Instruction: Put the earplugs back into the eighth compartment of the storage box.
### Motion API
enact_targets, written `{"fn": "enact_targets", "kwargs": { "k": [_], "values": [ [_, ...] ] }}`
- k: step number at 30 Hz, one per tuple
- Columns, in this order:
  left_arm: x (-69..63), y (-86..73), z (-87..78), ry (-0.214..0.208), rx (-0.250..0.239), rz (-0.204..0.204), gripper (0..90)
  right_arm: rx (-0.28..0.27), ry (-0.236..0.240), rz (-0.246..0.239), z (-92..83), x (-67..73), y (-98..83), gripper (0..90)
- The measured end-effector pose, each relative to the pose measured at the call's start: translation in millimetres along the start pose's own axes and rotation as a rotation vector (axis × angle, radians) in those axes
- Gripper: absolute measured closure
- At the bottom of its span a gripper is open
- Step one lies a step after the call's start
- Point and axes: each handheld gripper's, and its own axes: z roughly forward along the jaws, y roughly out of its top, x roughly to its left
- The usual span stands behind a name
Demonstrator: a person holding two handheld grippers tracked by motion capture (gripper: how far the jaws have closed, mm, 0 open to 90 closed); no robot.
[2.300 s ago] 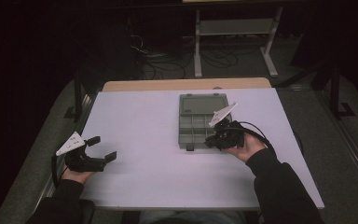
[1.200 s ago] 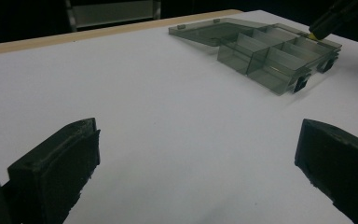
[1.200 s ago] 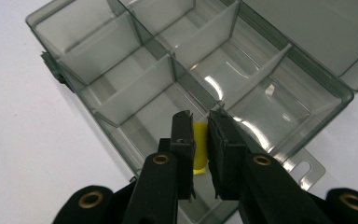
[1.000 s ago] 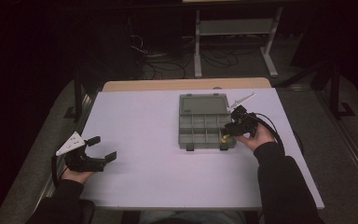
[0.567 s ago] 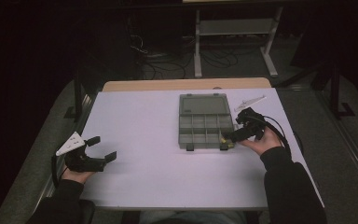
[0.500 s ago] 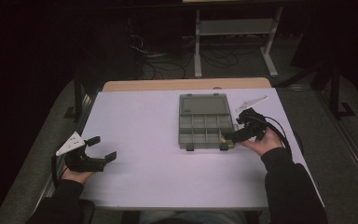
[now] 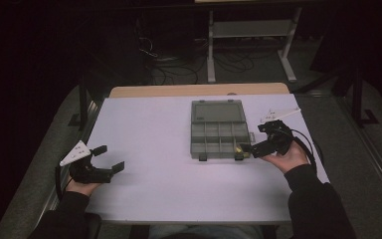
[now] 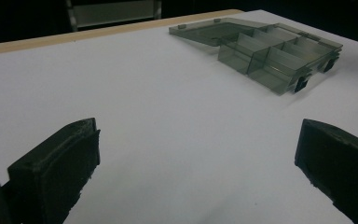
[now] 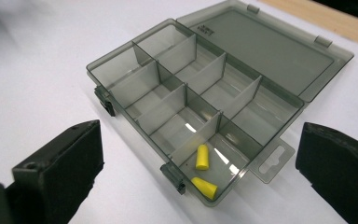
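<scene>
A smoky translucent compartment box (image 7: 218, 112) lies open on the white table (image 7: 149, 129), its lid folded flat toward the far side. Two yellow earplugs (image 9: 202, 157) (image 9: 204, 185) rest in the corner compartment by the hang tab, and show as a yellow spot (image 7: 238, 148) in the high view. My right gripper (image 7: 252, 137) stands open just off the box's right front corner, its jaws spread wide of the box (image 9: 121, 53) with nothing between them. My left gripper (image 7: 110, 157) sits open and empty at the table's left front, far from the box (image 8: 279, 56).
A tan strip (image 7: 199, 90) edges the table's far side. Behind it on the dark floor stand a metal frame (image 7: 251, 30) and loose cables (image 7: 179, 67). The right gripper's cable (image 7: 309, 144) loops near the table's right edge.
My right gripper has pulled away from over the box's front right corner, rightward and a little toward me. The left gripper has stayed put.
</scene>
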Motion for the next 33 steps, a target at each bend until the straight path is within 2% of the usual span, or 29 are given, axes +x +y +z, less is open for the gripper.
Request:
{"fn": "enact_targets", "kwargs": {
  "k": [8,21,30,33],
  "values": [
    [0.3,0.2,-0.3,-0.001,-0.001,0.001,0.0,-0.043,0.009,-0.003,-9.5,4.4,-12.8,0.1],
    [0.4,0.3,-0.6,-0.001,-0.003,0.001,0.0,-0.107,0.007,0.042,-17.0,-0.2,-40.6,0.1],
    [0.1,0.6,-1.0,0.001,-0.004,0.003,0.0,-0.170,-0.029,0.051,-22.6,-1.8,-67.9,0.1],
    [0.1,0.6,-0.9,0.001,-0.004,0.004,0.0,-0.176,-0.034,0.057,-23.7,-2.8,-71.4,0.0]
  ]
}}
